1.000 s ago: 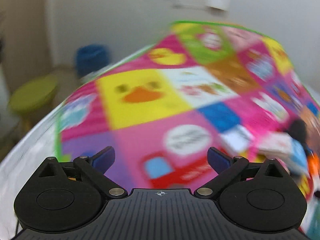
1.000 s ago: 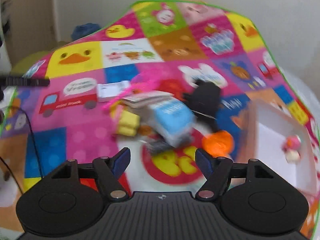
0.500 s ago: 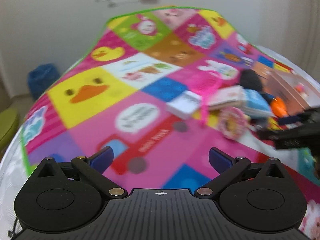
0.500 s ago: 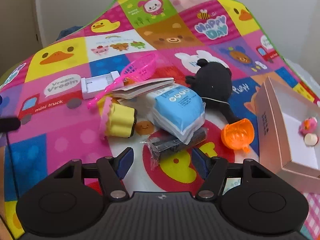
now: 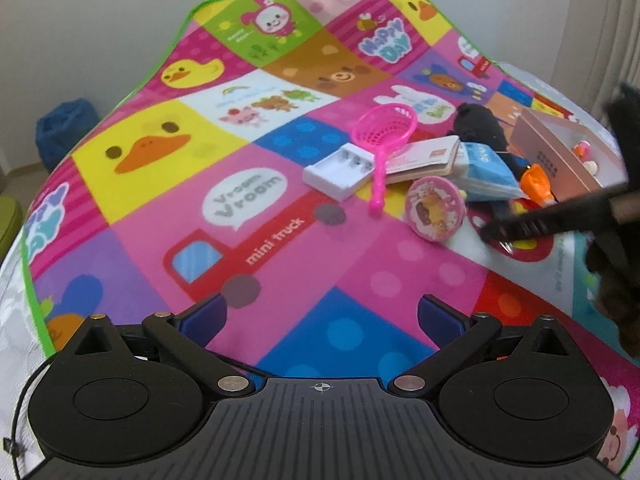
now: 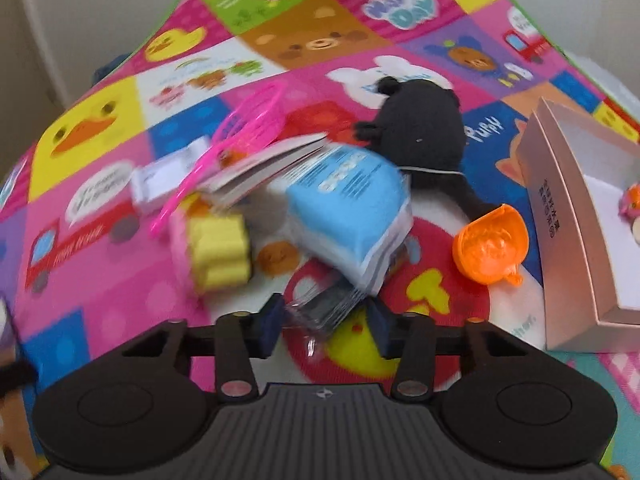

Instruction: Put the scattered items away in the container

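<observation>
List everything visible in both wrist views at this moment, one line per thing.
play mat: 1, multicoloured, under everything
box: 1, pinkish, right, small toys inside
plush toy: 1, black, behind the pile
capsule half: 1, orange, beside box
tissue pack: 1, blue and white, pile centre
wrapped dark item: 1, clear wrap, between right fingers
booklet: 1, white-pink, under strainer
strainer: 1, pink
battery tray: 1, white
cupcake toy: 1, yellow-pink
left gripper: open, nothing between fingers
right gripper: around wrapped item

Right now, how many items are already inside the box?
2 visible: a pink toy and a pale round piece, both by the box interior's right edge; more may lie out of frame.
</observation>
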`<state>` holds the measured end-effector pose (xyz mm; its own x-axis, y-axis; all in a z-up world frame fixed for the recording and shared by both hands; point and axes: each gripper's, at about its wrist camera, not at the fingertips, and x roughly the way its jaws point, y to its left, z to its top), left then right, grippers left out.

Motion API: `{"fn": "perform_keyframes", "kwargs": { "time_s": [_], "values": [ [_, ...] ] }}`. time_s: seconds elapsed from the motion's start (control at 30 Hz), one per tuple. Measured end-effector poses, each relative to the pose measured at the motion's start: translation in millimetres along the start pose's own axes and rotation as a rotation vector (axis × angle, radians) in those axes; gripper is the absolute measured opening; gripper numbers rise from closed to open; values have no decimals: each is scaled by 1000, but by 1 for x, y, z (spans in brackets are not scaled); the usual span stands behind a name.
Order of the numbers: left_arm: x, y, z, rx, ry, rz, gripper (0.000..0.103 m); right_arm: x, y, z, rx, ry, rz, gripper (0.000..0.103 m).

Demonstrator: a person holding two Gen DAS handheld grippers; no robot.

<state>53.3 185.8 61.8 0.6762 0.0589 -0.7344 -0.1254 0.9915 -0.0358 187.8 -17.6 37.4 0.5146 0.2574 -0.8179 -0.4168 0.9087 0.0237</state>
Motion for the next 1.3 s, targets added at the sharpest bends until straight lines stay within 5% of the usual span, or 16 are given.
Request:
{"fn": "perform_keyframes", "kwargs": {
  "time_s": [0.3,0.4,0.57,0.7,0.87,1.07,1.3],
  "values": [
    [19,-18,6,-48,18,-38,103,-65,52,-68,-395,-27,171,37],
    [25,-29,7,-46,15,-52,103,-73,58,-81,-471,-26,169,39],
    [31,-45,11,-30,7,-75,103,-71,25,-83,-419,-26,46,56],
    [36,-50,11,-21,5,-69,103,-67,-6,-80,-344,-32,-63,60],
    [41,-55,7,-12,29,-63,103,-70,-17,-83,-314,-51,-54,72],
    [43,-58,5,-13,38,-60,103,-73,1,-93,-419,-91,-26,78],
    [44,-55,8,-44,38,-75,103,-74,5,-85,-427,-102,3,78]
  ]
}}
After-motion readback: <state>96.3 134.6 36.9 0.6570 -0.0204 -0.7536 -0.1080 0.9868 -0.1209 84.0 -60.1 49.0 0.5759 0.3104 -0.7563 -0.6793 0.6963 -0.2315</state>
